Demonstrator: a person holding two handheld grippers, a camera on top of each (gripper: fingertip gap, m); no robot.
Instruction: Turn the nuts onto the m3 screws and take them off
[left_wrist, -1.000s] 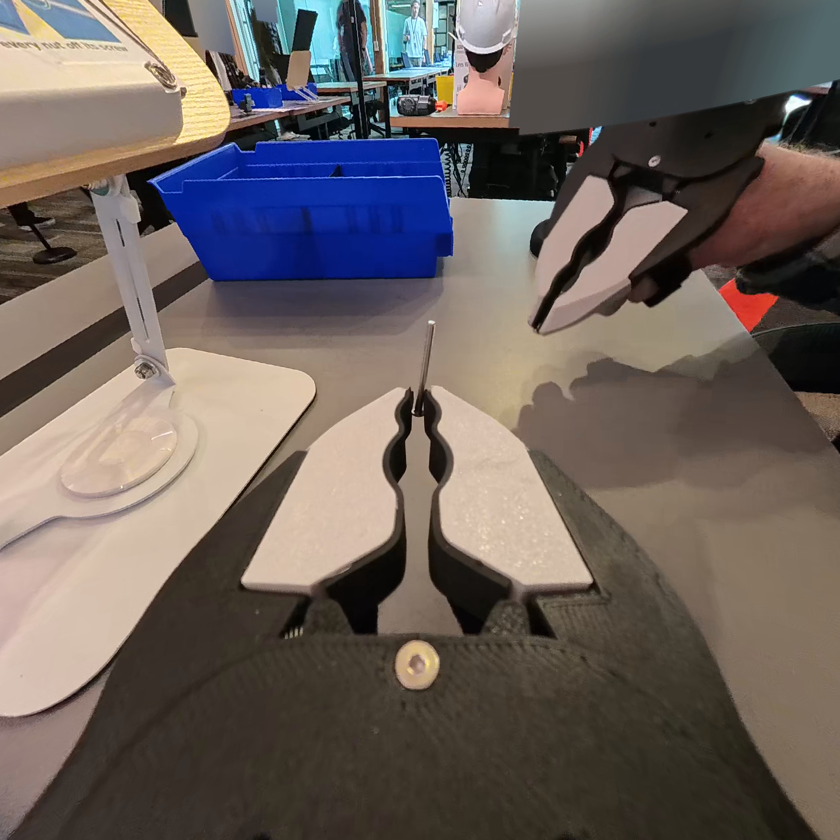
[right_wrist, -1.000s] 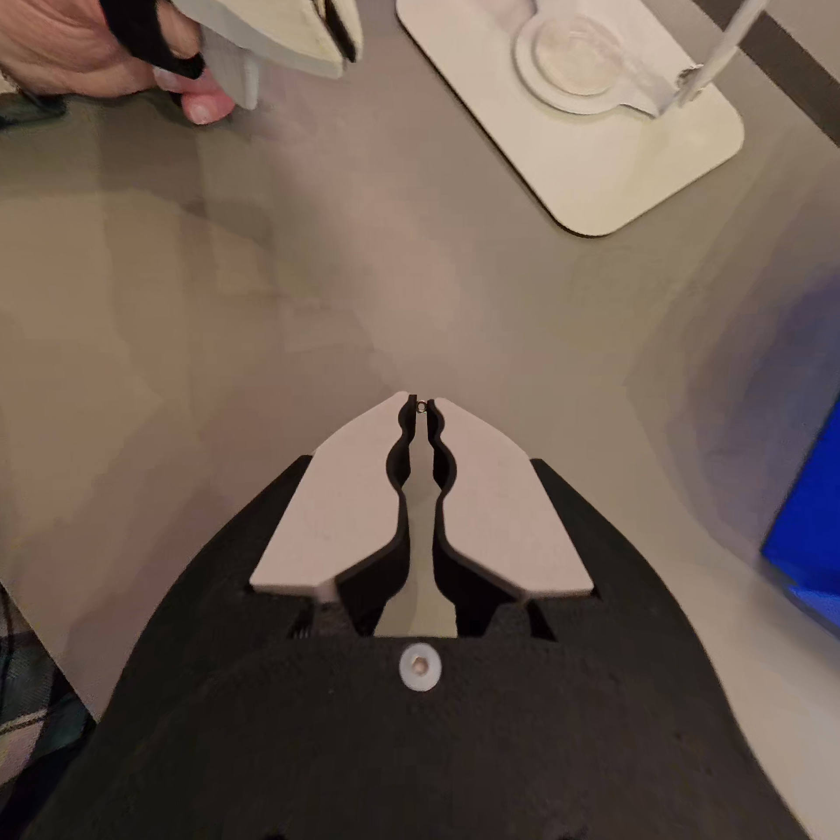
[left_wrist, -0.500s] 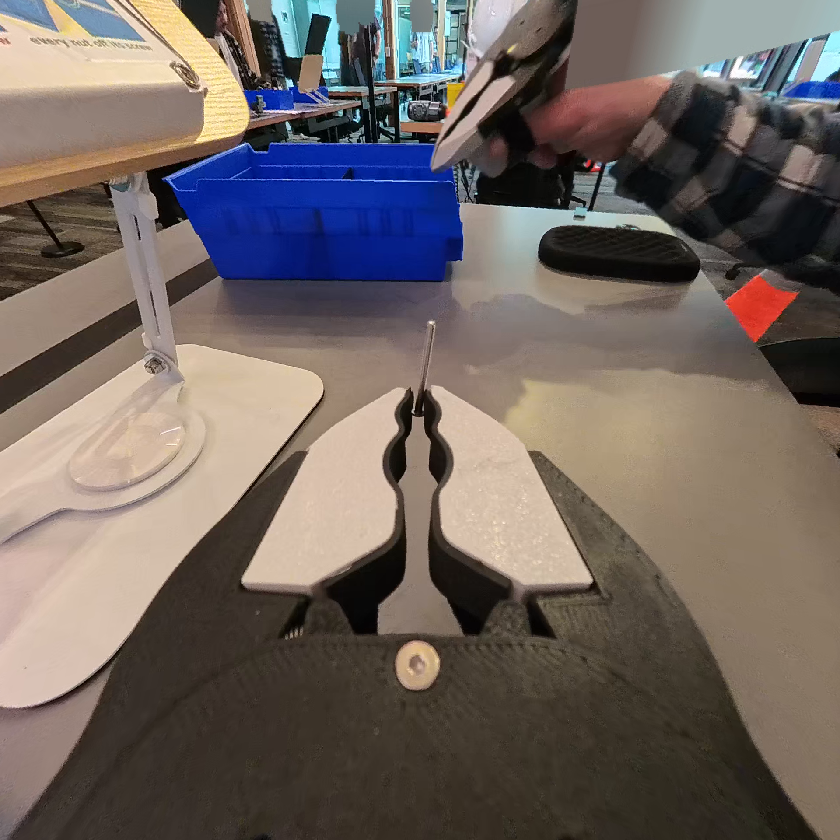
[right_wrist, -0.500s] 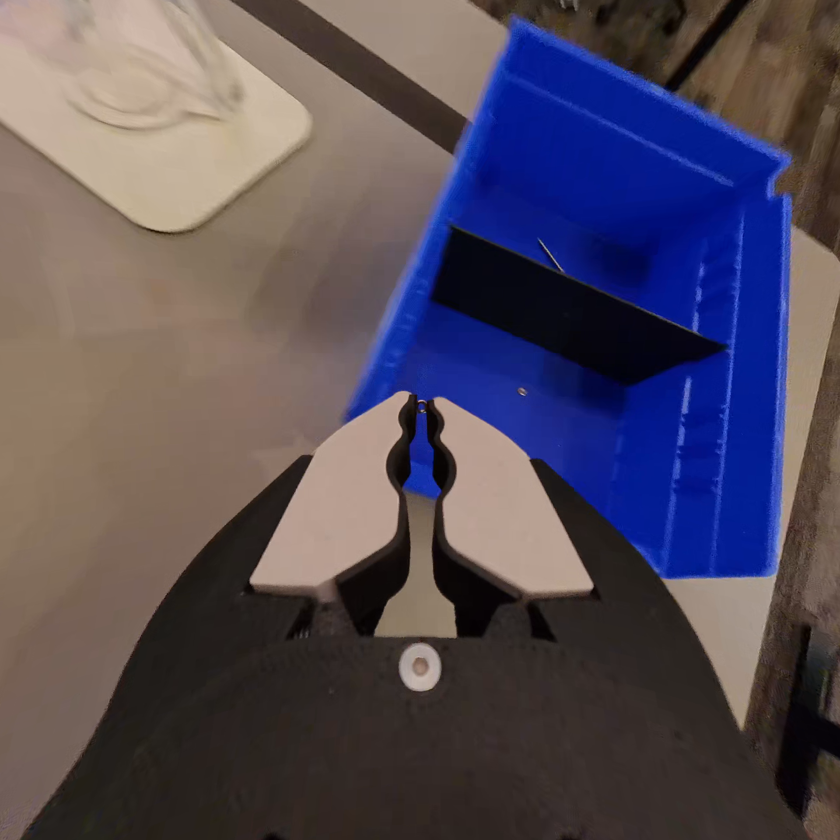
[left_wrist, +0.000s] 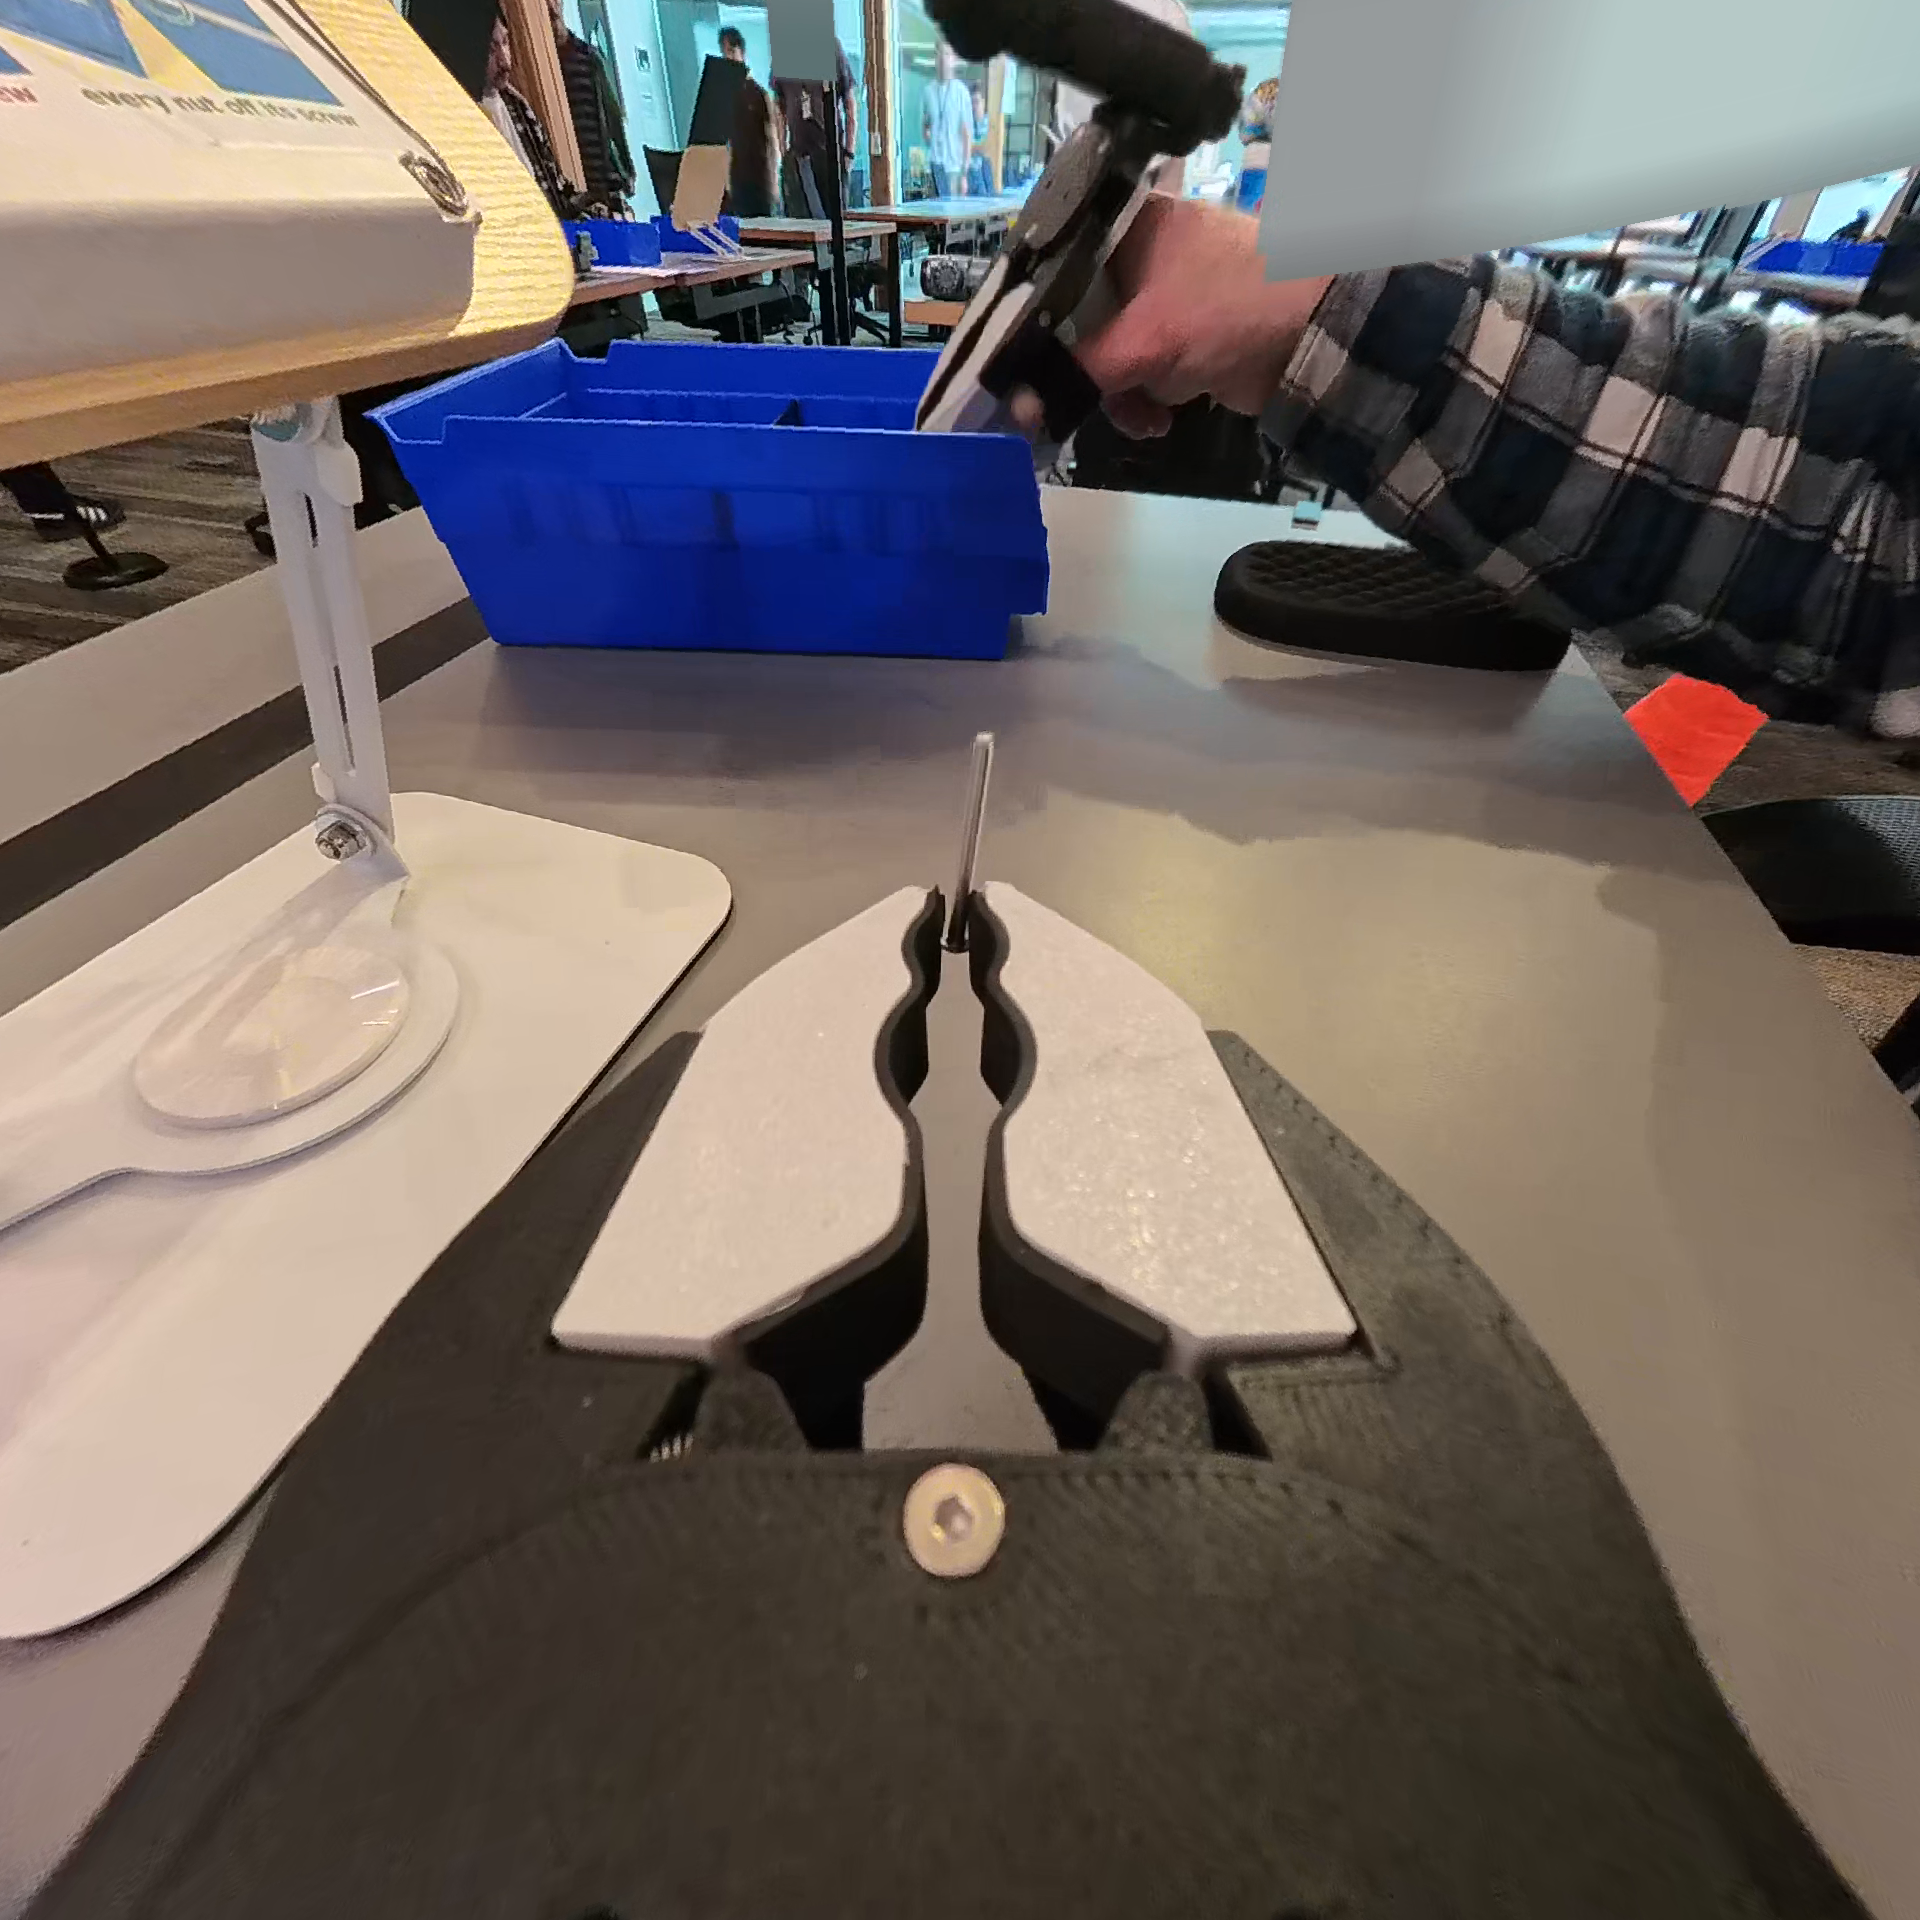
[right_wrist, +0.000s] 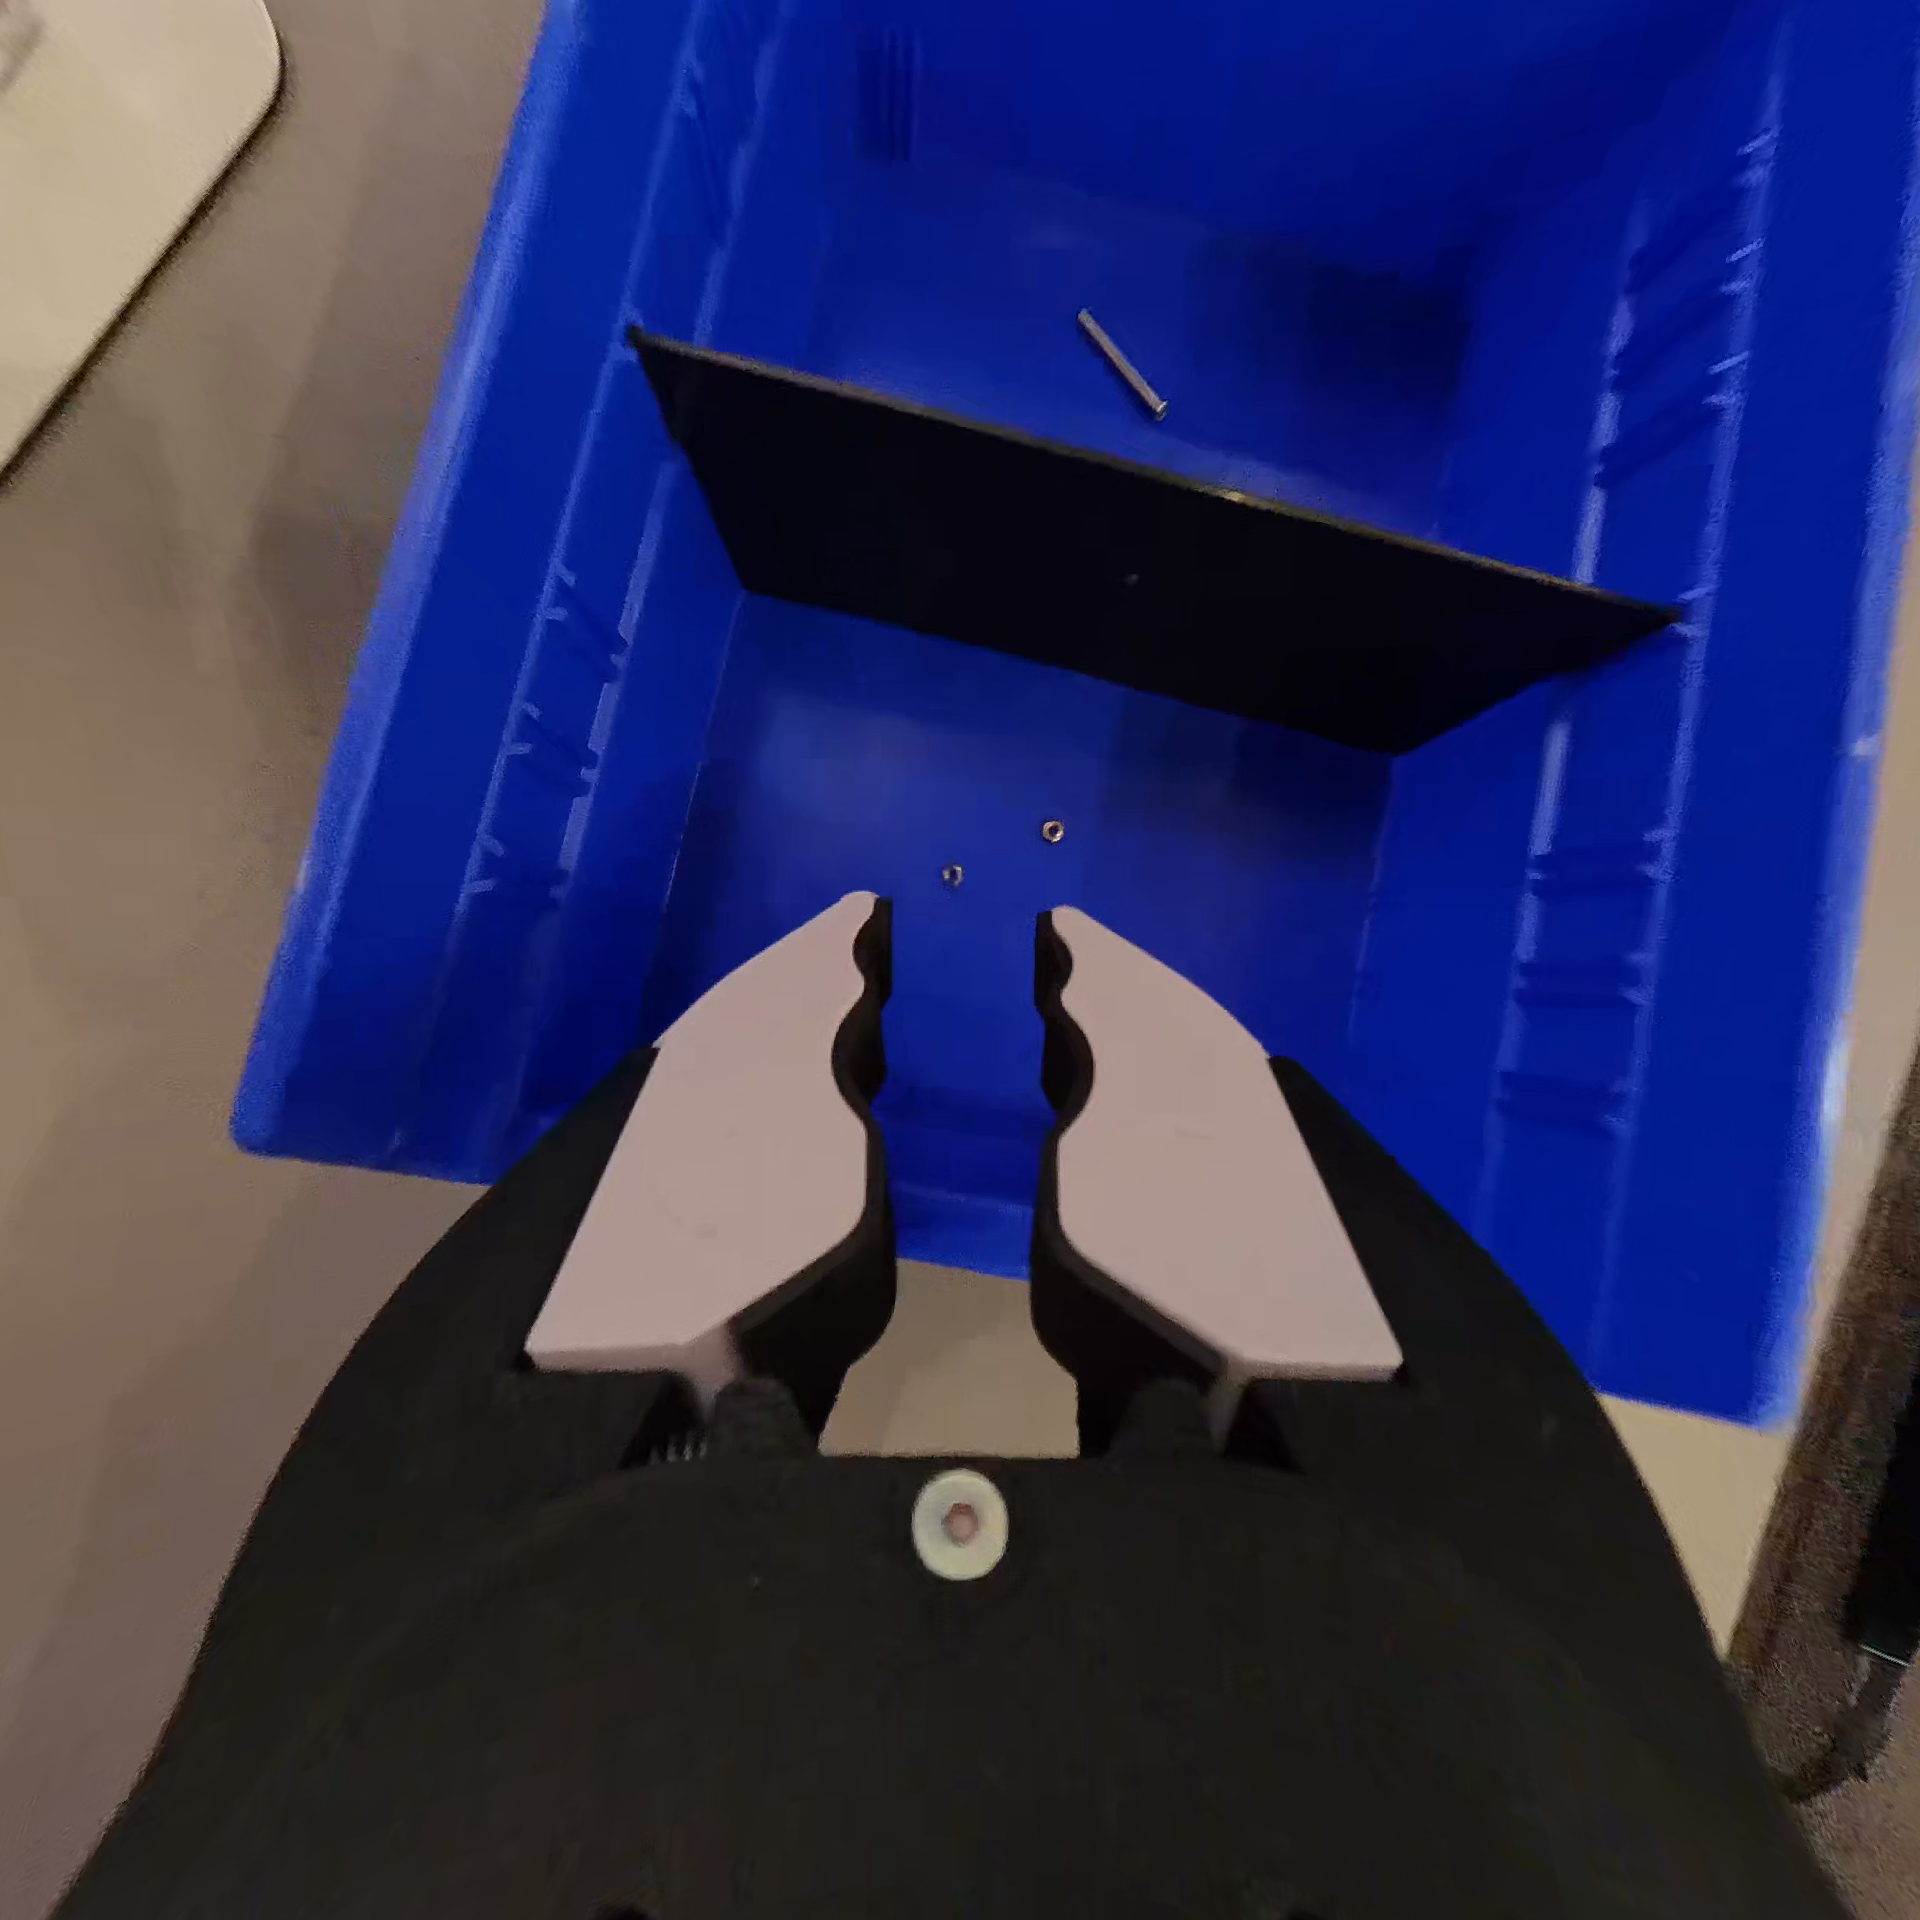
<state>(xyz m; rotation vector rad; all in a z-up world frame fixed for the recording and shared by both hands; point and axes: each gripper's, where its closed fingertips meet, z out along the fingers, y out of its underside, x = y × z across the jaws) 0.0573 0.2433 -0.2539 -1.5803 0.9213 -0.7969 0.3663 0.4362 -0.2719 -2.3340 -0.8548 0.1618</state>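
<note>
- Two claws are showing, one to each view, over a grey worktop (left_wrist: 1299, 935).
- Left claw (left_wrist: 954, 914) is sitting narrow, its pale fingers (left_wrist: 1122, 1143) pinching the lower end of a thin metal screw (left_wrist: 975, 821); the shaft is standing nearly upright and pointing ahead of the tips, above the worktop.
- To the left of that claw, a white stand base (left_wrist: 520, 935) is lying flat on the worktop, with a white jointed post (left_wrist: 338, 665) rising from it and carrying a board overhead.
- Ahead of the left claw, a blue bin (left_wrist: 727, 540) is sitting on the worktop; ahead and to the right, a black mesh pad (left_wrist: 1382, 613) is lying flat.
- Right claw (right_wrist: 961, 909) is hanging over the near compartment of the blue bin (right_wrist: 499, 831), jaws standing well apart with nothing between the pads.
- Just beyond its tips, two small metal nuts are showing against the floor of that compartment: one (right_wrist: 952, 876) close ahead of the gap, the other (right_wrist: 1051, 829) slightly farther and to the right.
- A black divider (right_wrist: 1143, 561) is crossing the bin farther ahead; beyond it, in the far compartment, a second thin metal screw (right_wrist: 1120, 364) is lying at a slant.
- From the left view, the right claw (left_wrist: 977, 400) is dipping at the bin's far right rim, gripped by a hand (left_wrist: 1174, 312) in a plaid sleeve (left_wrist: 1610, 447).
</note>
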